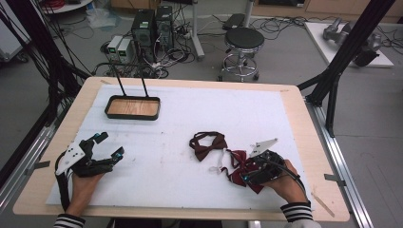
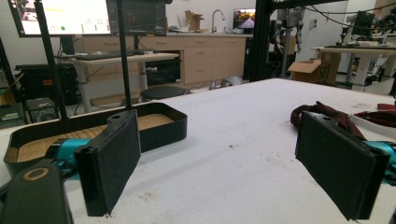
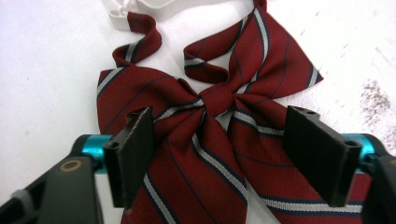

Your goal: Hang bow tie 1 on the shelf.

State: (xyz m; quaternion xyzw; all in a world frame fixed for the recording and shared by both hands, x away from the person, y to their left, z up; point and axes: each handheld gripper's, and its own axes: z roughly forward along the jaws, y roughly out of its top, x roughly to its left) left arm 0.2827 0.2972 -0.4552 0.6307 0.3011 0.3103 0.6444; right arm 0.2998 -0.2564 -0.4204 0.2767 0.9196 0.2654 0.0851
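A striped dark red bow tie [image 3: 219, 100] with a white strap lies flat on the white mat [image 1: 171, 156], near the front right. My right gripper [image 1: 249, 175] hovers over it, its two black pads [image 3: 133, 151] standing on either side of the lower tails, apart from the cloth; the jaws are open. In the high view this striped bow tie [image 1: 236, 164] is partly hidden under that gripper. A plain dark brown bow tie [image 1: 207, 144] lies just left of it. My left gripper [image 1: 108, 146] rests at the front left, open with nothing between its pads [image 2: 112, 158].
A black tray with a wooden floor [image 1: 132, 108] and two upright black rods stands at the back left of the mat. The table's wooden edge [image 1: 304, 123] frames the mat. A stool [image 1: 244, 42] and computer cases stand on the floor beyond.
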